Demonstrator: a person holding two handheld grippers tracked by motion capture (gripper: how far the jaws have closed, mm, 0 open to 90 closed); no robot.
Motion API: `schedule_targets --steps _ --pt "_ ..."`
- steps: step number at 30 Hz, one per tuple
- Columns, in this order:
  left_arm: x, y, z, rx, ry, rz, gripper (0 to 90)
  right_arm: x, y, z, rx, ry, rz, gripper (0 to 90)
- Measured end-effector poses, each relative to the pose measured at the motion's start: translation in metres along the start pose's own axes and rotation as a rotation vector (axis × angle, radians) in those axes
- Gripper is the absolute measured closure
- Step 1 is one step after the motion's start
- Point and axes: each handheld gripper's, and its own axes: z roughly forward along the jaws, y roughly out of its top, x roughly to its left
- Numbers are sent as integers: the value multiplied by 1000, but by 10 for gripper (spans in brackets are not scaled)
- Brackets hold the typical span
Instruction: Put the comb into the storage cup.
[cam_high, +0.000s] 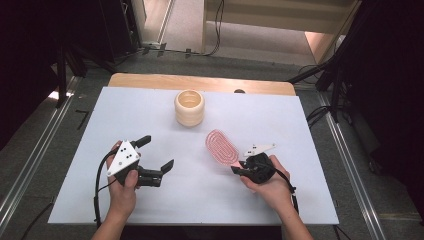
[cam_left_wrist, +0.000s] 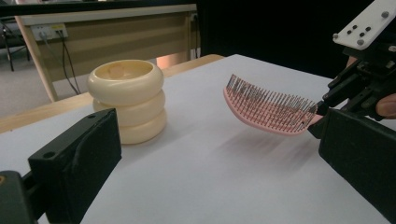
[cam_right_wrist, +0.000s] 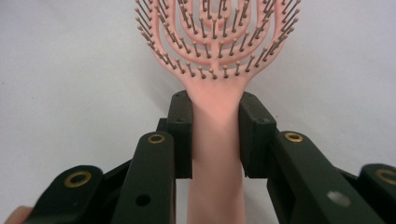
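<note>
The pink brush (cam_right_wrist: 215, 56) is clamped by its handle between the two black jaws of the right gripper (cam_right_wrist: 215, 135); in the right gripper view the pads press on both sides of the handle just below the head, and the lower end of the handle runs out of the bottom edge. The top of the head is cut off at the upper edge there, so its full outline cannot be seen in that view. In the left gripper view the brush (cam_left_wrist: 268, 109) hangs clear of the white table (cam_left_wrist: 196, 177), bristles up, head tilted slightly, with a faint shadow beneath it; its handle disappears behind the near jaw at the right edge. From the high view the brush (cam_high: 222, 147) lies to the right of and nearer the person than the cream cup (cam_high: 189, 107), well apart from it, its head pointing toward the cup.

The right gripper (cam_high: 239, 169) is largely covered by the hand around it, so its jaws are hard to make out from above.

The left gripper (cam_high: 156, 152) stands left of the brush, well apart, jaws spread wide with nothing between them. The cup's inside (cam_left_wrist: 125, 70) is too shallowly seen to tell its contents.
</note>
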Motion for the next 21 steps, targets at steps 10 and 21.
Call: schedule_targets --steps 10,21 --pt "-4 4 15 -7 -37 -28 0 3 -1 -3 -69 -7 6 679" --pt "-6 5 26 -6 -77 -64 0 13 0 -7 -159 -2 -41 679"
